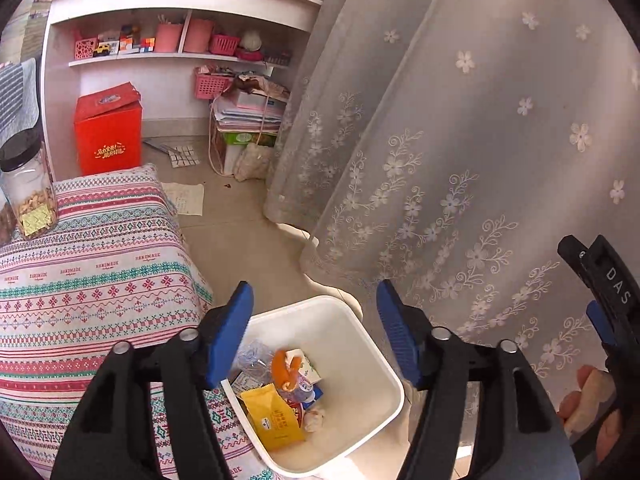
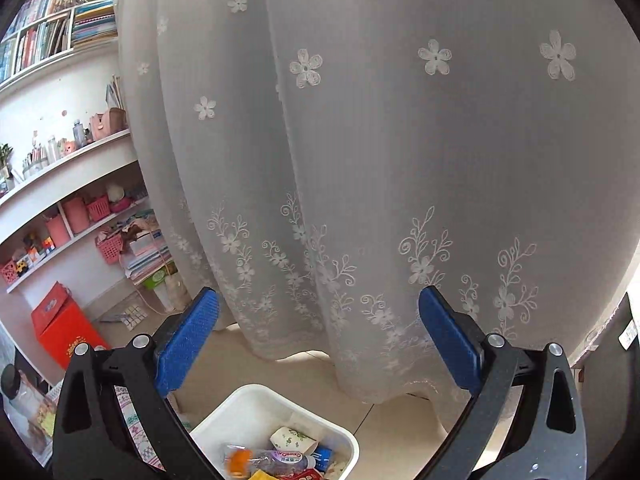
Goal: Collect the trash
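A white square bin [image 1: 374, 346] stands on the tiled floor between a cloth-covered seat and a curtain. Inside lie a yellow packet [image 1: 276, 416], a clear plastic bottle [image 1: 256, 360], an orange piece [image 1: 282, 368] and a crumpled tissue [image 1: 314, 418]. My left gripper [image 1: 314, 300] hangs open above the bin, nothing between its blue pads. My right gripper [image 2: 318, 300] is open too and empty, higher and facing the curtain, with the bin [image 2: 256, 392] low in its view. There, a bottle with an orange cap [image 2: 276, 460] and a patterned paper cup [image 2: 294, 440] show.
A lace curtain [image 1: 460, 140] reaches the floor right of the bin. A striped patterned cloth [image 1: 100, 280] covers the seat at left, with a snack jar [image 1: 28, 192] on it. A red box [image 1: 108, 136], loose paper [image 1: 188, 198] and cluttered shelves [image 1: 180, 56] lie beyond. A hand [image 1: 588, 400] shows at right.
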The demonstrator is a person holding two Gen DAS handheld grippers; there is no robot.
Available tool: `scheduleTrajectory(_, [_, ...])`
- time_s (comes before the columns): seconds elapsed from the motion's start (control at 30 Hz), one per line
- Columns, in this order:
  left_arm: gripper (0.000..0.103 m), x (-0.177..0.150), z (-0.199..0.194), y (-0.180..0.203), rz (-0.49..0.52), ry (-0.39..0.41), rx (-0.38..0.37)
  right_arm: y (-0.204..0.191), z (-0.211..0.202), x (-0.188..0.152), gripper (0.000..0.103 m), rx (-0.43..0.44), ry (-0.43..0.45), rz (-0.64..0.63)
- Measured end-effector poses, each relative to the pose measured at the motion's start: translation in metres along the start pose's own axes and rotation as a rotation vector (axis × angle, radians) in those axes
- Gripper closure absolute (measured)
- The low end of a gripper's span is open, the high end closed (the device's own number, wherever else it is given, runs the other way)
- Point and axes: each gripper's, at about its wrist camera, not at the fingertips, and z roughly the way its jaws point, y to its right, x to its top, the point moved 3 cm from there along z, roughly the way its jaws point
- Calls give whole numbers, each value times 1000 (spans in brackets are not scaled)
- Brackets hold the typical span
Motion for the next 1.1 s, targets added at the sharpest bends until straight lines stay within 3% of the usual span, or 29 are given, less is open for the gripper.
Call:
scheduleTrajectory(0.03, [19,1,-5,-3,2,16,16,-5,-3,-1,7,5,10,-18])
scheduleTrajectory(0.13, [9,5,-27,-18,-8,84,83,-22,-18,-6,7,40,40,-46])
scheduleTrajectory(0.27, [7,14,-74,-43,42,234,336,-50,-44,-17,7,101,72,-62])
scheduleTrajectory(0.37, [7,14,-112,-64,68,366,523,-73,-60,-30,7,172,31,-66])
scheduleTrajectory(0.5, [7,9,-136,-114,-28,245,528,-112,-86,-48,7,260,9,-131])
scheduleTrajectory(0.6, [7,0,-164,-144,-82,300,585,-140,-106,-64,7,299,32,-196])
scheduleTrajectory(0.87, [7,-15,-203,-192,-102,321,683,-200,-142,-102,7,375,4,-318])
scheduleTrajectory(1.1, [7,-23,-219,-229,-140,277,722,-228,-157,-122,7,409,-27,-361])
